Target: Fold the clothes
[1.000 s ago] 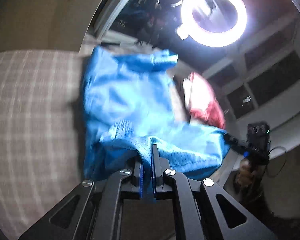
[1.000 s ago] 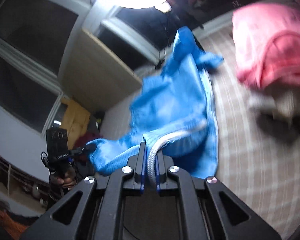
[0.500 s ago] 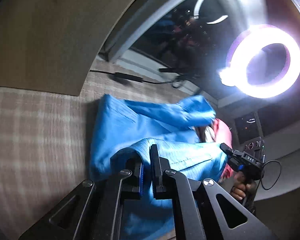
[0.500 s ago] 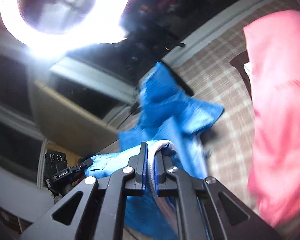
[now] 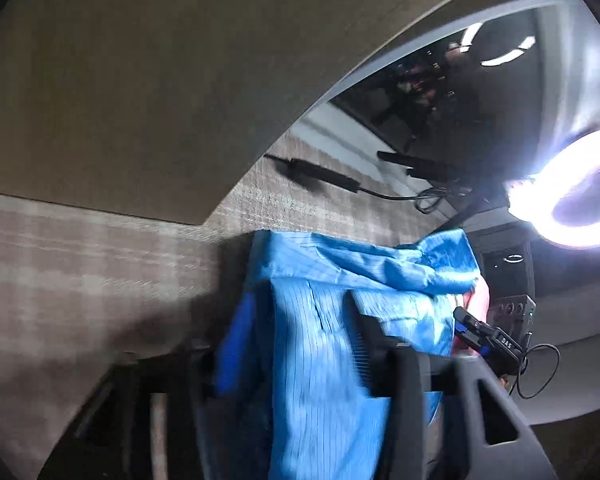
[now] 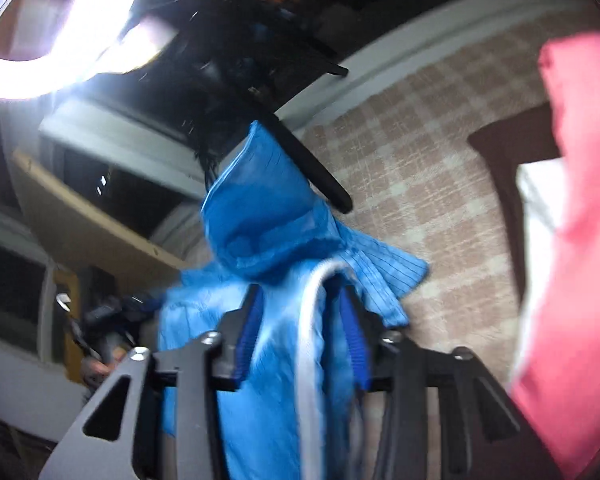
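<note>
Left hand-held gripper (image 5: 300, 344) first: its jaws have just been opening and now stand well apart, with the blue garment (image 5: 340, 300) draped between them. The cloth runs from the gap up toward twelve o'clock, where it bunches in a rumpled ridge on the checked table (image 5: 80, 260). The frame is blurred, so whether either pad still brushes the fabric is hard to call, but nothing pinches it.

Over to the right hand-held gripper (image 6: 300, 320): same story, jaws just been opening, blue pads parted, and the blue garment (image 6: 260, 220) hangs loose in the gap with a white trim (image 6: 312, 320) curving down the middle. The cloth rises to a hump at about eleven o'clock of the fingers, and a flap (image 6: 388, 272) spreads out at two o'clock onto the checked table (image 6: 420, 160).

A pink garment (image 6: 572, 240) fills the three o'clock edge of the right view, well apart from the blue one. From the left view, a sliver of pink (image 5: 478, 300) peeks past the blue cloth at three o'clock.

A ring light (image 5: 580, 200) glares at three o'clock in the left view, and at ten o'clock (image 6: 40, 40) in the right. A black cable (image 5: 320, 176) lies on the table beyond the blue heap.
</note>
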The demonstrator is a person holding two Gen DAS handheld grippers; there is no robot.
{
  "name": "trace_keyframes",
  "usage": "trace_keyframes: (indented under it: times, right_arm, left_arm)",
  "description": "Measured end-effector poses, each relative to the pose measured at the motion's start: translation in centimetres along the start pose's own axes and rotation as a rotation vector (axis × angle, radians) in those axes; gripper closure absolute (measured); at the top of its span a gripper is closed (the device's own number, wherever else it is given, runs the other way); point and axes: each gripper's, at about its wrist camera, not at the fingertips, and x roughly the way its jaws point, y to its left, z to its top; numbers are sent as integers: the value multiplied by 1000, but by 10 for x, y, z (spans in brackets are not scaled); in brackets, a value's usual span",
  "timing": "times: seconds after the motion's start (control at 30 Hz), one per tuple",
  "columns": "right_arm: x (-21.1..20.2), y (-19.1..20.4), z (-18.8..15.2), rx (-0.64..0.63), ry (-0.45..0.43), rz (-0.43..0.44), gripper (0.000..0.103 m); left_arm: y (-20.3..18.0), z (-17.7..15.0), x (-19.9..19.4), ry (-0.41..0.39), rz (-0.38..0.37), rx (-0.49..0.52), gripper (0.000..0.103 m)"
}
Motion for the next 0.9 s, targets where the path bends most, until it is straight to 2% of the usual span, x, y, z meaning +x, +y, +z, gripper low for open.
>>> trace_keyframes:
  times: [0.17, 0.2, 0.23, 0.27, 0.43, 0.53, 0.6, 0.7, 0.77, 0.83, 0.9]
  right_arm:
    - [6, 7, -19, -65, 47, -35, 63]
    - [9, 10, -21, -83, 41, -52, 66]
    - [10, 13, -23, -102, 30, -64, 74]
    - [11, 17, -23, -122, 23, -68, 96]
    - [-6, 40, -19, -229, -72, -76, 97]
    - [8, 36, -8, -232, -94, -97, 98]
    - [18, 32, 0, -233, -107, -112, 98]
    - [50, 26, 1, -269, -61, -210, 97]
    - [52, 24, 0, -265, -37, -217, 96]
    - [41, 19, -2, -237, -37, -198, 87]
    - [22, 13, -6, -197, -63, -170, 48]
  left_arm:
    - [-1, -16, 5, 15, 7, 48, 52]
    - [-1, -16, 11, 15, 4, 46, 70]
    - [-1, -16, 15, 12, 0, 48, 97]
    - [-3, -16, 17, 5, 4, 56, 100]
    - [-32, -4, 3, -100, 52, 184, 98]
    - [-32, 13, 6, -121, 95, 204, 97]
    - [-25, 19, 25, -107, 212, 229, 97]
    - [-8, 22, 48, -66, 248, 182, 98]
    - [-1, 20, 38, -77, 209, 135, 91]
    - [5, 17, 24, -95, 159, 88, 60]
    - [3, 10, 14, -109, 138, 92, 47]
